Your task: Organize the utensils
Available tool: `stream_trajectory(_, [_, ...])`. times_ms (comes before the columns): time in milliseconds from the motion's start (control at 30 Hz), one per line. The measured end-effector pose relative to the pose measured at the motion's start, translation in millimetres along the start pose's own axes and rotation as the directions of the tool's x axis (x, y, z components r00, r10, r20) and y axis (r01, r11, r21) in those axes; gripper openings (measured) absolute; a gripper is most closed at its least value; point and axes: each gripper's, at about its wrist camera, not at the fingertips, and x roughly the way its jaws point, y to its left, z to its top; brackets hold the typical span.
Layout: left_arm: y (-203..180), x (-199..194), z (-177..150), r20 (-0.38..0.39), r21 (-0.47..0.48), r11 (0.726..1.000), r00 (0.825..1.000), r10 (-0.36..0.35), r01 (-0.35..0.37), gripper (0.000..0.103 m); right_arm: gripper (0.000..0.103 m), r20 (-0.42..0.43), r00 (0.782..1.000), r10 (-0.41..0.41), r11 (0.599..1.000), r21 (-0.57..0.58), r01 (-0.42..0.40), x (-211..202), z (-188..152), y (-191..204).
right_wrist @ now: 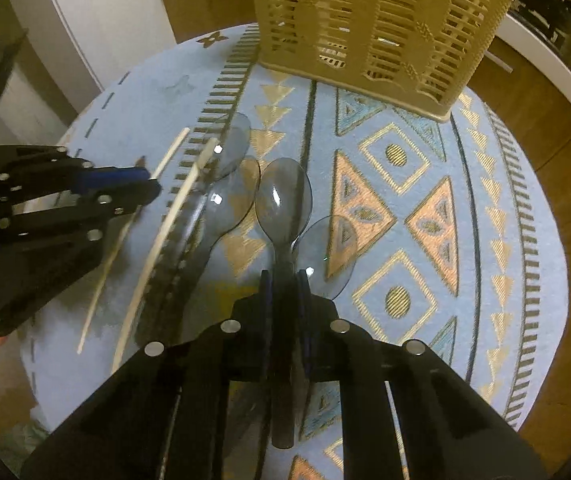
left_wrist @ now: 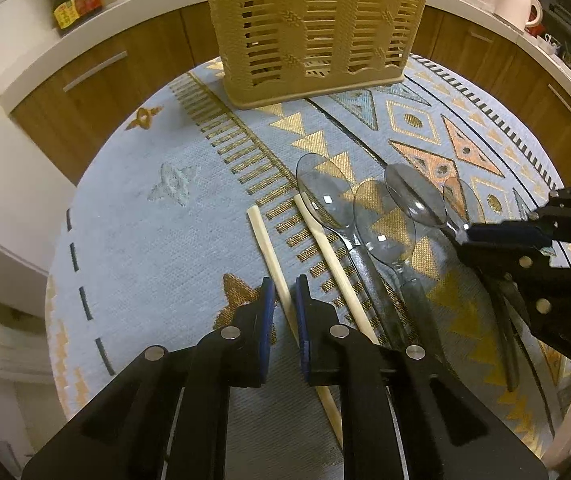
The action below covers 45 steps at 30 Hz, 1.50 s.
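Note:
Two pale wooden chopsticks lie on the blue patterned cloth. My left gripper is shut on the left chopstick, which runs between its blue pads. The second chopstick lies free just right of it. Several clear grey plastic spoons lie side by side to the right. My right gripper is shut on the neck of one spoon, whose handle passes back between the fingers. In the left wrist view the right gripper pinches that spoon. The tan slotted utensil basket stands upright at the far side of the table.
The round table's cloth ends close on the left and near sides. Wooden cabinets ring the table. A dark sauce bottle and a white kettle stand on the counter behind. The left gripper sits left of the spoons.

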Motion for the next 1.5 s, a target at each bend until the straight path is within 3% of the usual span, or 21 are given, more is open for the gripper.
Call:
stream_trajectory(233, [0.1, -0.1, -1.3, 0.007, -0.006, 1.000, 1.000, -0.010, 0.010, 0.010, 0.010, -0.061, 0.993, 0.101, 0.991, 0.097, -0.095, 1.7, -12.1, 1.2])
stream_trajectory(433, [0.5, -0.5, -1.8, -0.001, 0.011, 1.000, 1.000, -0.020, 0.020, 0.011, 0.011, -0.082, 0.991, 0.101, 0.988, 0.122, -0.091, 10.2, -4.3, 2.3])
stream_trajectory(667, [2.9, 0.6, 6.5, -0.078, 0.082, 0.995, 0.995, -0.059, 0.065, 0.011, 0.011, -0.141, 0.988, 0.066, 0.995, 0.080, -0.055, 18.7, 16.0, 8.3])
stream_trajectory(933, [-2.1, 2.2, 9.0, -0.104, 0.119, 0.992, 0.994, -0.023, 0.035, 0.009, 0.010, -0.153, 0.987, 0.056, 0.997, 0.055, -0.048, 17.9, 16.5, 10.3])
stream_trajectory(1133, [3.8, -3.4, 4.4, -0.041, 0.051, 0.998, 0.999, -0.035, 0.037, 0.002, 0.010, -0.088, 0.994, 0.069, 0.997, 0.052, -0.065, 8.5, 6.4, 10.9])
stream_trajectory(1300, [21.1, -17.1, 0.9, 0.061, -0.056, 0.991, 0.992, -0.115, 0.118, 0.002, 0.009, 0.001, 0.994, 0.107, 0.993, 0.058, -0.107, -11.6, 1.4, 3.1])
stream_trajectory(1433, [30.8, -30.8, 0.4, 0.139, -0.101, 0.982, 0.980, -0.143, 0.157, 0.002, 0.009, 0.055, 0.991, 0.126, 0.989, 0.076, -0.130, -24.9, -1.3, -4.8])
stream_trajectory(1500, [34.9, -46.5, 2.3, 0.212, -0.115, 0.974, 0.963, -0.166, 0.193, 0.002, 0.009, 0.094, 0.985, 0.143, 0.986, 0.075, -0.150, -35.9, -0.4, -7.3])
